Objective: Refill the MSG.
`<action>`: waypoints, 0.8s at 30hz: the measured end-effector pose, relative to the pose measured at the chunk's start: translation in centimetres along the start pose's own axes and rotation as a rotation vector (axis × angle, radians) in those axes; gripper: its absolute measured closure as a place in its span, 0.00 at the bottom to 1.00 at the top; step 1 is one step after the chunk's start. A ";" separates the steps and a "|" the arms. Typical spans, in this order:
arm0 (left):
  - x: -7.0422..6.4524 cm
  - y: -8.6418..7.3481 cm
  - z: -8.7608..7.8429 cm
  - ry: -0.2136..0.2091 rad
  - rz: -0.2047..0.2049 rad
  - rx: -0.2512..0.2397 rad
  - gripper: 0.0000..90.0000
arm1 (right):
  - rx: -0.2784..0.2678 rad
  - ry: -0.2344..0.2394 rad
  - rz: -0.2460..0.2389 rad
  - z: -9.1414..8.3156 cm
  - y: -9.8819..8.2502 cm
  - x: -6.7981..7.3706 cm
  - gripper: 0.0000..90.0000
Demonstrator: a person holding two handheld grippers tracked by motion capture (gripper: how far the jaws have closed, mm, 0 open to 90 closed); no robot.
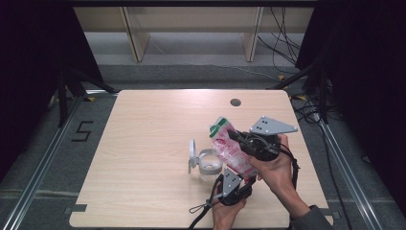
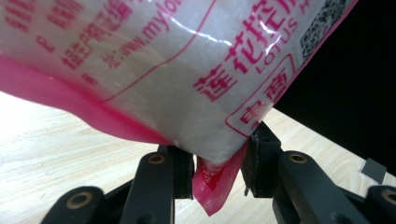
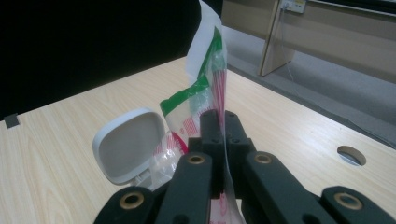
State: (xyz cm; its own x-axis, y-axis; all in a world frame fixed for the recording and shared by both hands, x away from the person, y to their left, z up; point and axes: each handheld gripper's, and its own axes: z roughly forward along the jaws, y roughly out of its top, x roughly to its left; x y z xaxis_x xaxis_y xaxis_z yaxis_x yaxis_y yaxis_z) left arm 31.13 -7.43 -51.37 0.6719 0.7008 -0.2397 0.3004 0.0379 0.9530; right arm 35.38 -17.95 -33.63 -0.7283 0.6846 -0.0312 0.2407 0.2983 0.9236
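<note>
A pink-and-white bag of white granules (image 1: pixel 230 148) with a green top hangs tilted over the table, held at both ends. My right gripper (image 1: pixel 235 137) is shut on the thin film near the bag's green top (image 3: pixel 205 88), with its jaws pressed together on it (image 3: pixel 218 122). My left gripper (image 1: pixel 245 176) comes from below. Its pads sit on either side of the bag's lower corner (image 2: pixel 219 154) and press on it. A clear round container (image 1: pixel 209 165) stands just left of the bag, its grey lid (image 1: pixel 192 154) tipped open.
The light wooden table (image 1: pixel 143 143) has a round cable hole (image 1: pixel 235 102) near its far edge. The open lid (image 3: pixel 128 144) stands close to the left of the right gripper's jaws. Dark curtains hang at both sides, and cables lie on the floor at the right.
</note>
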 end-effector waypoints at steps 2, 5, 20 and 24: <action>0.0 0.0 0.2 -0.003 -0.008 -0.002 0.75 | -0.010 -0.008 0.020 0.3 -0.1 0.1 1.00; 0.1 0.0 0.3 -0.004 -0.014 -0.007 0.76 | -0.002 0.000 0.005 0.5 -0.1 0.0 1.00; 0.0 0.3 0.6 -0.044 -0.034 -0.024 0.77 | 0.026 -0.007 -0.026 2.0 0.4 0.8 1.00; 0.1 0.4 0.5 -0.043 -0.030 -0.018 0.77 | 0.031 -0.008 -0.034 2.2 0.5 0.9 1.00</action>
State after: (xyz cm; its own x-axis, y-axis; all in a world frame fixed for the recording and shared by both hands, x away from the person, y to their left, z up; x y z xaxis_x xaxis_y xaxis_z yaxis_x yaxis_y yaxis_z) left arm 31.64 -7.75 -51.12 0.6912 0.6682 -0.2752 0.3084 0.0717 0.9486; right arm 36.27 -15.76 -34.02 -0.7315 0.6786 -0.0659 0.2353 0.3420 0.9097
